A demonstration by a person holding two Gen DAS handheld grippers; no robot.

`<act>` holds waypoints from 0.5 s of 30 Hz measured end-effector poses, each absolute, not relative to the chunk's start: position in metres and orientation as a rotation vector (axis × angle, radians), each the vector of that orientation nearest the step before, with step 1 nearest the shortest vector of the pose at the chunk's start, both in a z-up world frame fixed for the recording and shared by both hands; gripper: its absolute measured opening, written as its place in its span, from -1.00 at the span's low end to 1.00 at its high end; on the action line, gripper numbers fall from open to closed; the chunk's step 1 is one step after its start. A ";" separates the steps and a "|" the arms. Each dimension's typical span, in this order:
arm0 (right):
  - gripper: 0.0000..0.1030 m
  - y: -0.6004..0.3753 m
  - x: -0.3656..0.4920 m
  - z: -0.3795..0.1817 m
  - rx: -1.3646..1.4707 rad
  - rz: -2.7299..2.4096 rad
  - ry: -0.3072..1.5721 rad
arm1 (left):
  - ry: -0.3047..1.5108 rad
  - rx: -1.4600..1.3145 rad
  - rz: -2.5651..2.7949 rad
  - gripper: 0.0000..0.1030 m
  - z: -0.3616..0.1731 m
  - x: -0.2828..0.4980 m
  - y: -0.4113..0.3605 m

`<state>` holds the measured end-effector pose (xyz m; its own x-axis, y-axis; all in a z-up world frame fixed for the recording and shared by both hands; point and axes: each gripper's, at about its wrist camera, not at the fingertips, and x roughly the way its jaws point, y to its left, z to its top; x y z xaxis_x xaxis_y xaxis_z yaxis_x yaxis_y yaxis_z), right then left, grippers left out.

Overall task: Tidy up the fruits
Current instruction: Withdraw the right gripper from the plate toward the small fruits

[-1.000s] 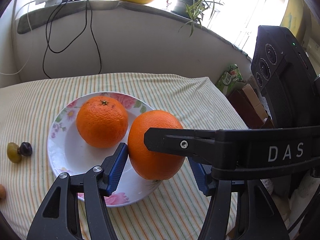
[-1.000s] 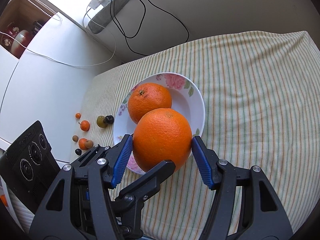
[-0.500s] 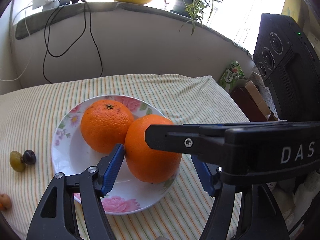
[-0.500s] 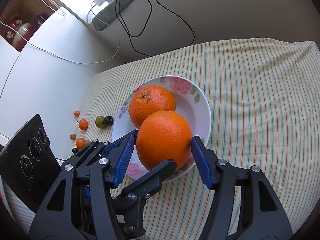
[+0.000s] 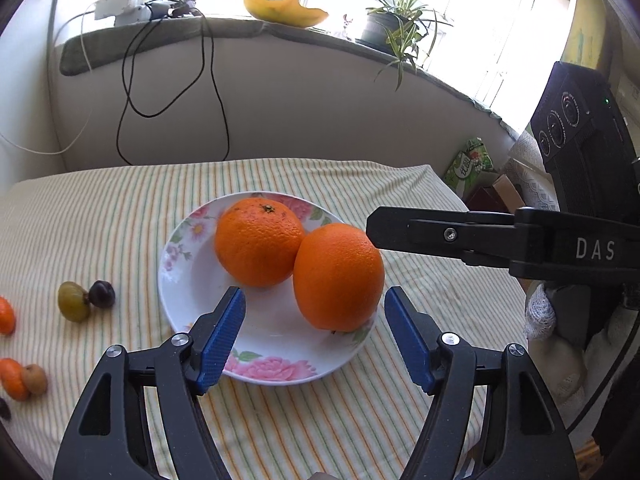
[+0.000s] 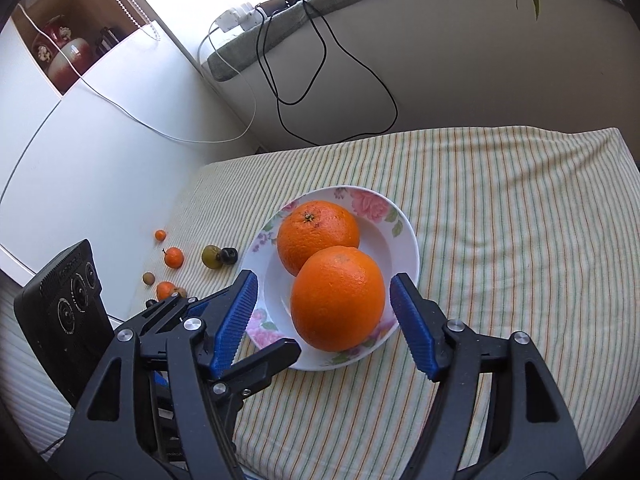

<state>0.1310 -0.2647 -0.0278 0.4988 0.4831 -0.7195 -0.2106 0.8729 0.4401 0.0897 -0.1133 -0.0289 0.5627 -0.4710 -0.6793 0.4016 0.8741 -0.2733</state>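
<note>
Oranges sit side by side on a flowered white plate (image 5: pixel 200 296) on a table covered with a striped cloth (image 5: pixel 120 208). The near orange (image 5: pixel 338 278) rests at the plate's right front edge, touching the far orange (image 5: pixel 258 242), whose stem end faces up.

The left gripper (image 5: pixel 314 334) hangs low over the plate's front rim with its blue-padded jaws spread wide and nothing between them; the near orange lies just beyond the gap, clear of both pads. The right gripper (image 6: pixel 324 314) also stands released, its jaws parted on either side of the near orange (image 6: pixel 338 298), with a slim gap showing between the fruit and each pad. Seen from the right wrist, the far orange (image 6: pixel 318 234) sits behind it toward the plate's middle, and part of the left gripper's frame crosses the lower left of that view.

To the left of the plate (image 6: pixel 404 248), on the cloth, lie small fruits: a green grape (image 5: pixel 73 301) touching a dark grape (image 5: pixel 102 294), and a scatter of tiny orange fruits (image 6: pixel 174 257) and brownish ones closer to the table's edge. Black cables (image 5: pixel 172 80) hang down the wall behind the table from a sill holding a potted plant (image 5: pixel 394 26) and a yellow dish (image 5: pixel 286 12).
</note>
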 end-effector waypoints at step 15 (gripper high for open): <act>0.39 -0.229 0.108 -0.018 0.257 0.491 0.837 | 0.791 -0.191 -0.377 0.40 -0.041 0.063 -0.039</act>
<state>0.1077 -0.2293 -0.0176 0.5678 0.5111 -0.6453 -0.3133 0.8591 0.4048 0.0629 -0.0389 -0.0412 0.6413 -0.3995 -0.6551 0.2582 0.9163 -0.3060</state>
